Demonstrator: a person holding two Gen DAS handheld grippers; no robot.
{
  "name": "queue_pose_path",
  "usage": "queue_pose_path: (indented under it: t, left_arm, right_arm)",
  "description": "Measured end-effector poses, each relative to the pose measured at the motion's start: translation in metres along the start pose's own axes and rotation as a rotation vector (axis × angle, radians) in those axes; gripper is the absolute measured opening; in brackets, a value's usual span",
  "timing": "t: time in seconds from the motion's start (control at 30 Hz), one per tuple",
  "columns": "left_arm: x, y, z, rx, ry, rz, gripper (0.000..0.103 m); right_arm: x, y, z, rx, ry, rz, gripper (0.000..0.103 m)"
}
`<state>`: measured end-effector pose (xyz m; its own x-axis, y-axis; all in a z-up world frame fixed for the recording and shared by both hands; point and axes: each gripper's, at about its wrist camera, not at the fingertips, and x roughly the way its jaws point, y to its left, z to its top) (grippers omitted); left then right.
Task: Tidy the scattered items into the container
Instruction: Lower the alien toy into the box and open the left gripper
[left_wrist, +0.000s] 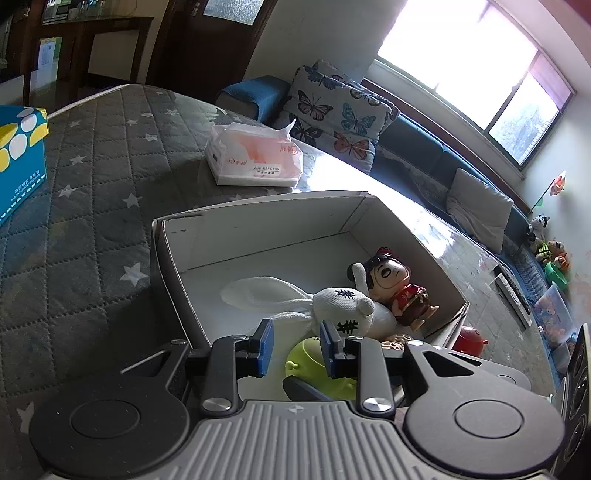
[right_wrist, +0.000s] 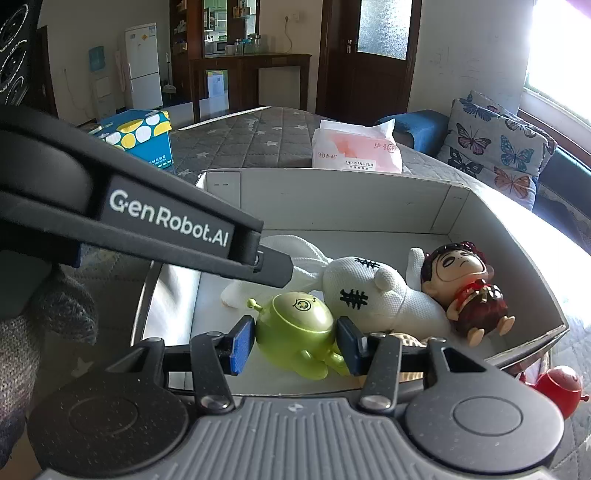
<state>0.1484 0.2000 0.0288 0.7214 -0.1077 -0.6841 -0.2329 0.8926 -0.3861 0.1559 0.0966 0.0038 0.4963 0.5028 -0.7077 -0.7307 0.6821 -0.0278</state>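
A white cardboard box (left_wrist: 258, 206) (right_wrist: 332, 173) stands on the quilted table. Inside lie a white rabbit plush (left_wrist: 347, 310) (right_wrist: 369, 295), a dark-haired doll in red (left_wrist: 399, 288) (right_wrist: 469, 291) and a green round toy (left_wrist: 314, 358) (right_wrist: 295, 328). My right gripper (right_wrist: 295, 345) is shut on the green toy, low at the box's near end, with a blue pad against each side. My left gripper (left_wrist: 297, 343) hangs open over the rabbit's ears with nothing between its pads. In the right wrist view it reaches in from the left (right_wrist: 275, 271). A red round toy (left_wrist: 471, 338) (right_wrist: 557, 387) lies outside the box's near right corner.
A pink tissue pack (left_wrist: 255, 158) (right_wrist: 356, 151) lies behind the box. A blue dotted carton (left_wrist: 18, 162) (right_wrist: 140, 136) stands at the far left. A grey gloved hand (right_wrist: 55, 314) shows at the left. A butterfly cushion (left_wrist: 340, 110) and sofa flank the table's right side.
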Motion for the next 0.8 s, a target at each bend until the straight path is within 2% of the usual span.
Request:
queue_pose_path:
  t: [0.67,0.8]
  left_arm:
    - [-0.019,-0.009,-0.011,0.03,-0.052,0.031,0.029]
    - [-0.026,-0.015,-0.014,0.042,-0.067,0.032,0.029]
  right_arm:
    - [-0.032,0.002,-0.009,0.037,-0.098,0.012,0.051]
    - [-0.046,0.001,-0.013,0.054,-0.126,0.006,0.057]
